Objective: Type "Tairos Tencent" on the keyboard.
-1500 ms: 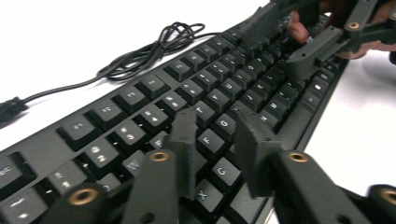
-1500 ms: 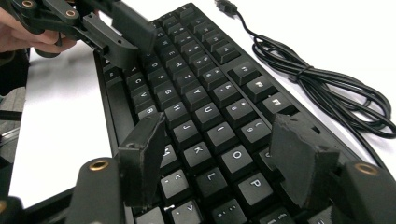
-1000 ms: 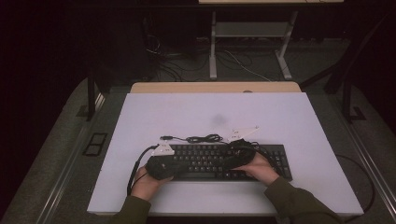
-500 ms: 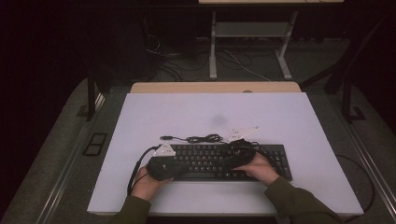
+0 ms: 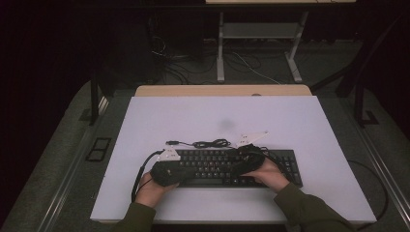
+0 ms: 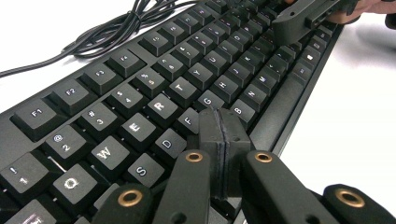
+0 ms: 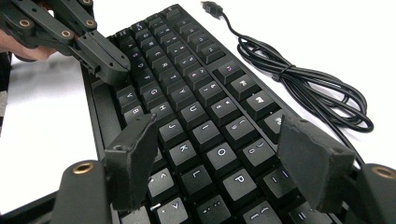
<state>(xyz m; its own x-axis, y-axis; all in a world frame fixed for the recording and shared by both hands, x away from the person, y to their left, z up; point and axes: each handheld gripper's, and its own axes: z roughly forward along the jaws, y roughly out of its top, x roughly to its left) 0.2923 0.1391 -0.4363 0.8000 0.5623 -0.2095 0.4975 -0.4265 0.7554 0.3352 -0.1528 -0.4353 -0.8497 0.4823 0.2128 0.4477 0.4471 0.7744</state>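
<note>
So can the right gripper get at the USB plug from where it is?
Probably yes: the right gripper is open over the keyboard, and bare table lies before the plug.

This looks like a lab or test room. A white rectangular desk (image 5: 290, 121) stands on grey carpet in a dark room, with loose black and white floor cables (image 5: 241, 63) and a grey metal table frame (image 5: 261, 34) beyond its far edge.

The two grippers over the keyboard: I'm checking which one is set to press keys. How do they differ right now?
The left gripper has its jaws shut, pads pressed together with nothing between; the right gripper stands open, empty. The left tip sits low over the keyboard near the F, G and B keys; the right spans the J, K, L, O and P keys. Both are black, hand-held and angled down at the keys.
</note>
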